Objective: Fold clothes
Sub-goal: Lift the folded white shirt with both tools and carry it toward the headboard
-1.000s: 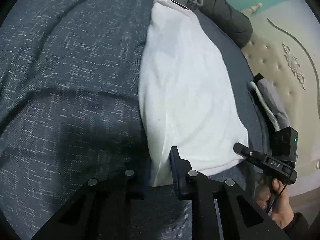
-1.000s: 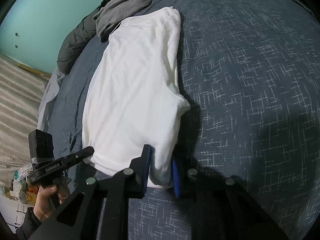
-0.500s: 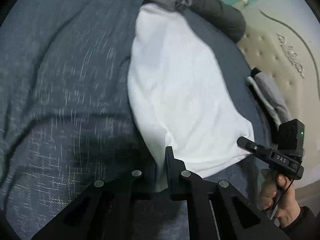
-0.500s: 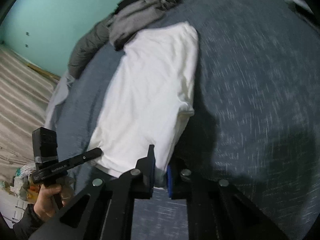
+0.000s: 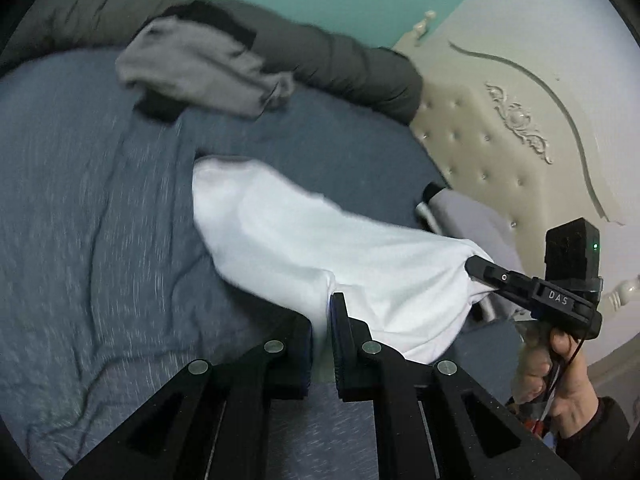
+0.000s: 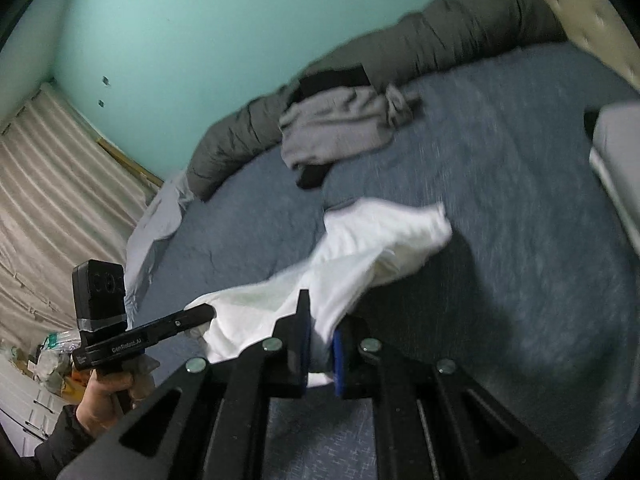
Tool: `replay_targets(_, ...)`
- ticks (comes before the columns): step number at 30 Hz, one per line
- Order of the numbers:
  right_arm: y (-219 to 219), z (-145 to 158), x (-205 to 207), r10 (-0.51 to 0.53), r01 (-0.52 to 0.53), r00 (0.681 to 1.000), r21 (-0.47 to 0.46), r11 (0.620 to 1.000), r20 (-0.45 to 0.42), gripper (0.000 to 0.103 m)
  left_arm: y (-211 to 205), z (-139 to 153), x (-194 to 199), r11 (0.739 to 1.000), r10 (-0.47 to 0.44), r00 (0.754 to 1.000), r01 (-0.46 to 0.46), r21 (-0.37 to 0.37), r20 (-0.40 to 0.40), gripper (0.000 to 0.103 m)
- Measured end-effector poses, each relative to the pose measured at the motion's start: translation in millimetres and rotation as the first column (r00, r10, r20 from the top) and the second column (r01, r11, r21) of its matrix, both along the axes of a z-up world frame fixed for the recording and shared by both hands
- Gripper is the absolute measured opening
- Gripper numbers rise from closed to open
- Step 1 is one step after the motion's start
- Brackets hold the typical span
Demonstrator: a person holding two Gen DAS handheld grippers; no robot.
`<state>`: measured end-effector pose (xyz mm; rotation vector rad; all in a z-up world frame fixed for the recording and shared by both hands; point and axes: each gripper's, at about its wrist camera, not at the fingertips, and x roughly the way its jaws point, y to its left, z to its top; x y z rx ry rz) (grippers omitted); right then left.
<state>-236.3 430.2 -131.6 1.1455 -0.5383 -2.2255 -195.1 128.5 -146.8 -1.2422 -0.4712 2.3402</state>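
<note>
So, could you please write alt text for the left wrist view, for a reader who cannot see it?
The left gripper and the right gripper each pinch an end of a white garment, lifting it off a blue bedspread. A grey garment lies crumpled beyond, near a cream headboard.

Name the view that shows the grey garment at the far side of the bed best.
The right wrist view: the grey garment lies nearer the frame's middle there, its crumpled folds and knotted end visible, with something black underneath. The left wrist view shows the same garment smaller, blurrier and near the top edge.
</note>
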Motion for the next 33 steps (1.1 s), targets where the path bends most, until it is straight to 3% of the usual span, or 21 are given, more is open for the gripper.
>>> replay_targets(9,37.0,62.6,-8.7,-0.038,0.039,0.996,0.009,0.999,-0.076,0.008,30.8,73.9,-16.8,0.999,-0.049,0.996,0.05,0.013,-0.076,0.008)
replay_targets(15,58.6,86.0,-27.2,-0.059,0.059,0.993,-0.003,0.998,-0.106,0.008,53.2,85.8,-39.8,0.997,-0.072,0.994,0.074,0.026,-0.082,0.008)
replay_targets(23,92.0,105.6,-80.9,-0.064,0.066,0.991,0.009,0.998,-0.119,0.008,91.3,109.0,-85.7,0.994,-0.104,0.988,0.108,0.023,-0.11,0.008)
replay_targets(33,163.8,161.1,-142.4,-0.122,0.123,0.984,0.0,0.992,-0.13,0.008,154.1,162.9,-149.6,0.992,-0.118,0.986,0.124,0.039,-0.12,0.008)
